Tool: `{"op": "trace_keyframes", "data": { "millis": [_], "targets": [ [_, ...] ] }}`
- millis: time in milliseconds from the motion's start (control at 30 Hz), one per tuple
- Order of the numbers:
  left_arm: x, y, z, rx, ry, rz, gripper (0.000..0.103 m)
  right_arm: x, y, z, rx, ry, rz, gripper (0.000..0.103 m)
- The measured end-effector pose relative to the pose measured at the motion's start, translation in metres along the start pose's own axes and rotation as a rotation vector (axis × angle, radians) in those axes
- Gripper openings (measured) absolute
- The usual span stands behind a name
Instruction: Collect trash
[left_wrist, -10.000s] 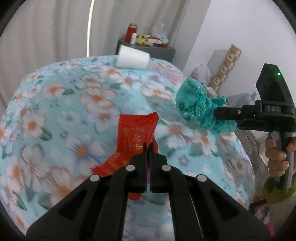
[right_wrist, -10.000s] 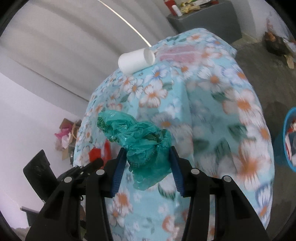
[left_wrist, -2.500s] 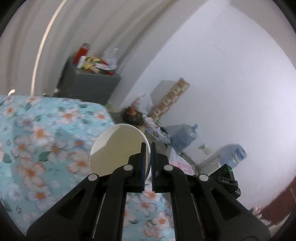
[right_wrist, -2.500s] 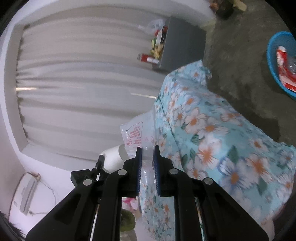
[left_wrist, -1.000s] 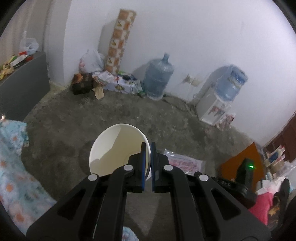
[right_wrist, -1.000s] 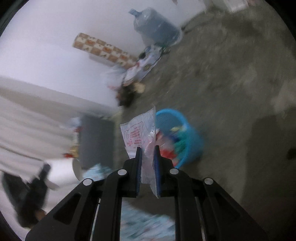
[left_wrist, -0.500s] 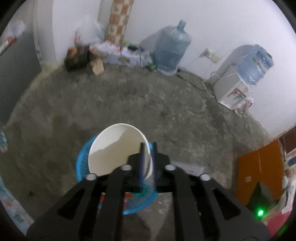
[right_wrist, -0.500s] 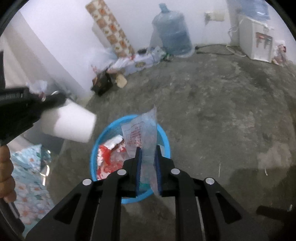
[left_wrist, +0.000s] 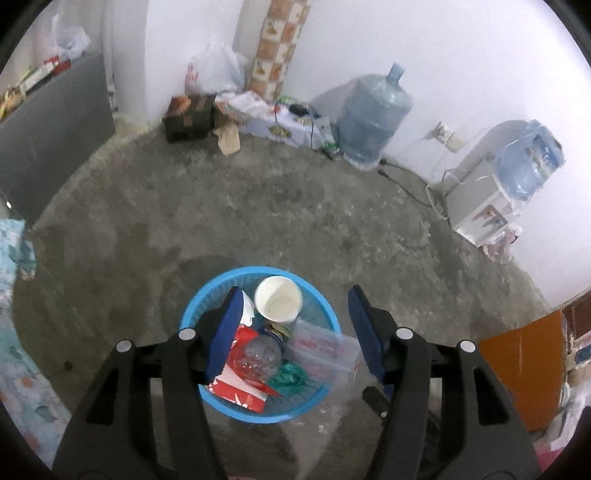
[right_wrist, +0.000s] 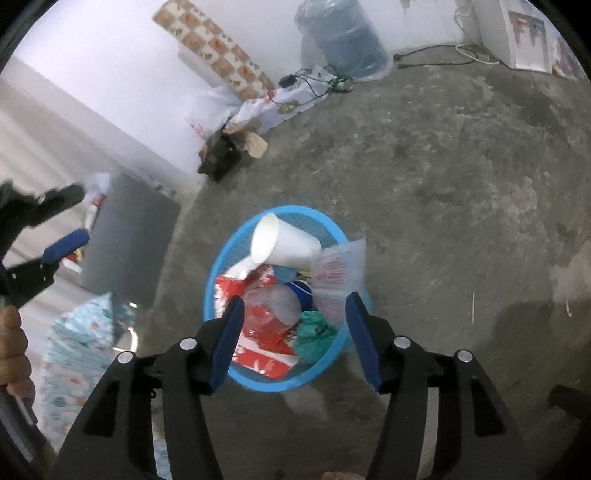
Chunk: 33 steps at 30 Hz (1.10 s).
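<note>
left gripper (left_wrist: 291, 328): jaws wide and have just been opening; nothing is between them, and they hover over the blue basket (left_wrist: 192, 314).
right gripper (right_wrist: 295, 332): jaws likewise wide, have just been opening, nothing pinched; it hangs above the near side of the same basket.
white paper cup (right_wrist: 284, 242): free of the left jaws, tipped on its side in the right wrist view, mouth toward the left, at the far part of the basket; whether it has settled or is mid-fall I cannot tell.
clear printed plastic bag (right_wrist: 338, 273): loose from the right jaws, at the basket's right rim, one corner poking past the edge.
already in the basket: red wrappers (left_wrist: 240, 384), a crushed clear bottle (left_wrist: 260, 356), a green plastic bag (left_wrist: 290, 376).
step in hand: the drop, judged as nearly finished for both pieces.
how to do it well: hold both grippers over the basket until cup and bag lie inside the rim; keep the jaws spread so no film clings to a pad.
watch for: the light bag drifting over the right rim onto the concrete floor (left_wrist: 280, 206); the cup rolling off the heap.
afterwards: lift straight up, clear of the rim, so as not to knock the light basket.
surroundings: floral cloth (right_wrist: 85, 332) near left, water jug (left_wrist: 373, 114) far by the wall.
</note>
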<state>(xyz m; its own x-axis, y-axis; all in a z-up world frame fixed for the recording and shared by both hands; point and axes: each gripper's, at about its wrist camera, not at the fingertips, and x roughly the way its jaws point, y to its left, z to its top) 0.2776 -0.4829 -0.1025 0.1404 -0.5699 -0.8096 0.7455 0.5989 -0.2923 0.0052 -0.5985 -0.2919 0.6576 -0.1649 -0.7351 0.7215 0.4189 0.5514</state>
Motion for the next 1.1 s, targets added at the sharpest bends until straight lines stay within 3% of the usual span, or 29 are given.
{"op": "trace_keyframes", "data": {
  "millis": [200,367,633,833,867,933,1000,1100],
  "targets": [
    [-0.1,-0.008,-0.011,0.072,-0.106,-0.01,0.069,-0.042,-0.015,0.003,0.09,-0.055,0.095,0.056],
    [-0.188,-0.002,-0.039,0.119,-0.167,0.018,0.072,-0.057,-0.03,0.005,0.165,-0.05,0.119,0.056],
    [-0.317,0.041,-0.125,0.053,-0.199,0.085,0.082,0.002,-0.064,0.001,0.307,0.137,0.082,0.057],
    [-0.381,0.077,-0.194,-0.065,-0.254,0.156,0.082,0.064,-0.059,0.006,0.28,0.242,0.013,0.056],
    [-0.388,0.084,-0.204,-0.1,-0.255,0.164,0.082,0.074,-0.053,0.006,0.26,0.252,-0.007,0.054],
    [-0.397,0.095,-0.218,-0.154,-0.257,0.182,0.082,0.085,-0.041,0.008,0.193,0.259,-0.033,0.039],
    [-0.401,0.103,-0.226,-0.187,-0.258,0.199,0.082,0.089,-0.026,0.01,0.12,0.26,-0.052,0.016],
    [-0.405,0.113,-0.235,-0.216,-0.259,0.236,0.082,0.091,-0.004,0.011,0.009,0.231,-0.083,0.005]
  ]
}}
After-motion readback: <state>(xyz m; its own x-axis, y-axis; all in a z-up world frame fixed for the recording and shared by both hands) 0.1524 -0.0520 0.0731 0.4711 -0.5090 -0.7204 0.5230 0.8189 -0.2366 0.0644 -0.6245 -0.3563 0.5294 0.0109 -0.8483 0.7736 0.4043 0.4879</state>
